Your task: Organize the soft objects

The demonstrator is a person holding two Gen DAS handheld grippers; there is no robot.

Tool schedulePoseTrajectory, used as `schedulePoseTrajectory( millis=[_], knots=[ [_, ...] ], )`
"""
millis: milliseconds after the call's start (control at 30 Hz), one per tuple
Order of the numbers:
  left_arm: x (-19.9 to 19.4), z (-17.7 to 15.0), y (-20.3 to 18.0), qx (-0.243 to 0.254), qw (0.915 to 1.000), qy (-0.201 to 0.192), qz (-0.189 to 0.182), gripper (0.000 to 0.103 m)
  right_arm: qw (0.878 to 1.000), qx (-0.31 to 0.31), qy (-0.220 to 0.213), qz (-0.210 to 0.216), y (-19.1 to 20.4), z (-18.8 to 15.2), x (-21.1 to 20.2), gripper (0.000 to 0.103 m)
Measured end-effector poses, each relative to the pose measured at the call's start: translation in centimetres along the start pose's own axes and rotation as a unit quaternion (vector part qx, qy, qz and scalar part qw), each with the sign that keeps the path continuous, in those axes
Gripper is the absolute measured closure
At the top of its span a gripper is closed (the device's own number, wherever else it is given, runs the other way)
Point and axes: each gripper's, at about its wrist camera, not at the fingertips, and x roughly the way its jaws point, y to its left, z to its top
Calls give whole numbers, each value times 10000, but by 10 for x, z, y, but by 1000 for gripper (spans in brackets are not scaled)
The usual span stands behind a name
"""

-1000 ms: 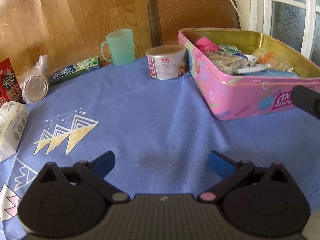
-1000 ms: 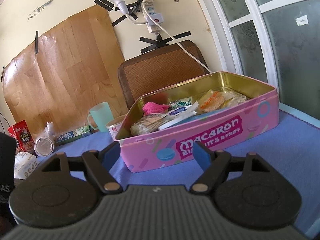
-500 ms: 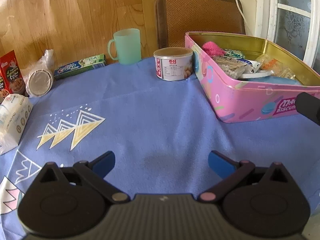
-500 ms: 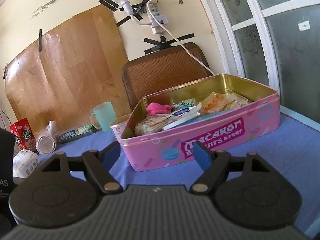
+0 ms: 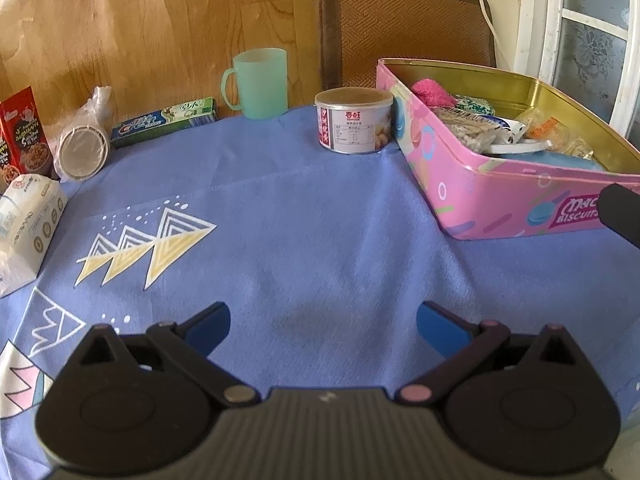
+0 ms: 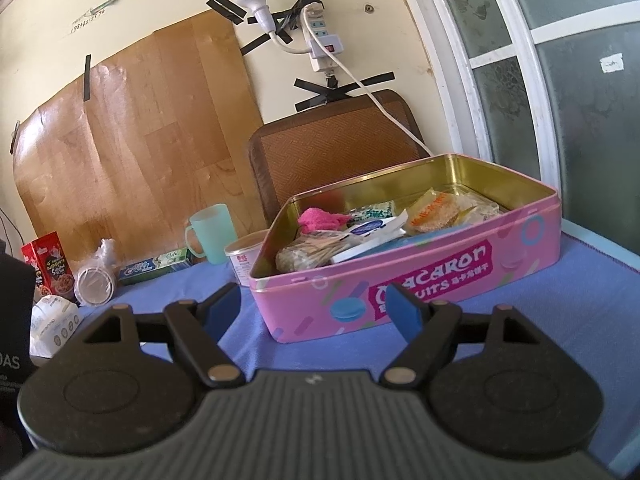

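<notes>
A pink biscuit tin [image 5: 496, 208] stands open at the right of the blue tablecloth [image 5: 304, 216]; it also shows in the right wrist view [image 6: 436, 284]. Inside lie a pink fluffy cloth [image 5: 433, 93] [image 6: 322, 219] and several soft snack packets [image 5: 472, 130]. A white tissue pack [image 5: 28, 220] lies at the far left. My left gripper [image 5: 322, 332] is open and empty above bare cloth. My right gripper [image 6: 316, 312] is open and empty in front of the tin's near wall.
A small tin can [image 5: 354, 120] stands beside the biscuit tin. A green mug [image 5: 260, 78], a toothpaste box [image 5: 162, 122], a bagged stack of cups [image 5: 82, 144] and a red snack box [image 5: 22, 134] line the back edge. A brown chair [image 5: 404, 28] stands behind.
My left gripper has pulled back and tilted up a little, so the table items sit lower in view. My right gripper has backed off slightly from the tin. Both stay open.
</notes>
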Motion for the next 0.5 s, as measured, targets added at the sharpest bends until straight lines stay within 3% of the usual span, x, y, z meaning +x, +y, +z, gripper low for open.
schedulePoseTrajectory(
  millis=[500],
  knots=[
    [-2, -2, 4, -62, 10000, -28, -23, 0, 10000, -59, 5, -44, 6, -1, 0, 22]
  ],
)
